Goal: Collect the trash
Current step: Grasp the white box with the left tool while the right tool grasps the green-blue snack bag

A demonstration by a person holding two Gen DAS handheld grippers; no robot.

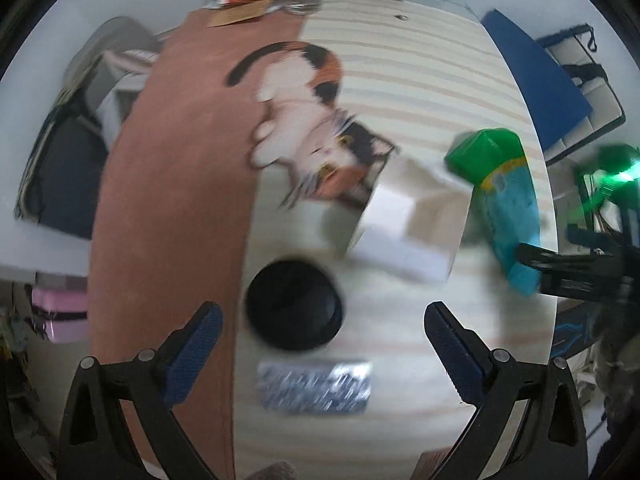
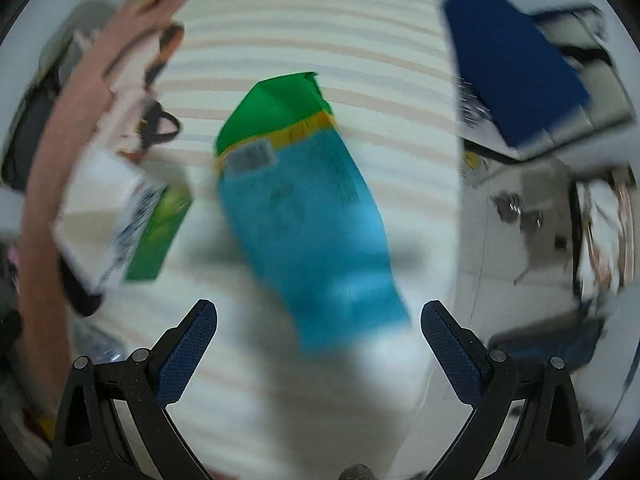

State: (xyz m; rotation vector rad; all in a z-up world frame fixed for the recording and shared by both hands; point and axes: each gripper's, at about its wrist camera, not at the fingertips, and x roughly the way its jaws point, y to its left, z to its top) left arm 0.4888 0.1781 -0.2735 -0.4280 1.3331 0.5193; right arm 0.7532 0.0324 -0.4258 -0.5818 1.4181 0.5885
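Trash lies on striped bed [image 1: 400, 60]: black round lid [image 1: 294, 305], silver foil wrapper [image 1: 314, 388], white cardboard box [image 1: 404, 232], left tongs [image 1: 323, 354] wide, empty. Right view: blue-green carton [image 2: 308, 216] ahead of right tongs [image 2: 319, 354], wide, empty.

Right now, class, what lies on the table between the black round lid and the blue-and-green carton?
In the left wrist view, a white box lies between the black round lid and the blue-and-green carton.

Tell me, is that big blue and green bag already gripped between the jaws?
No, the blue and green bag lies on the striped surface ahead of the right gripper, whose jaws stand wide apart.
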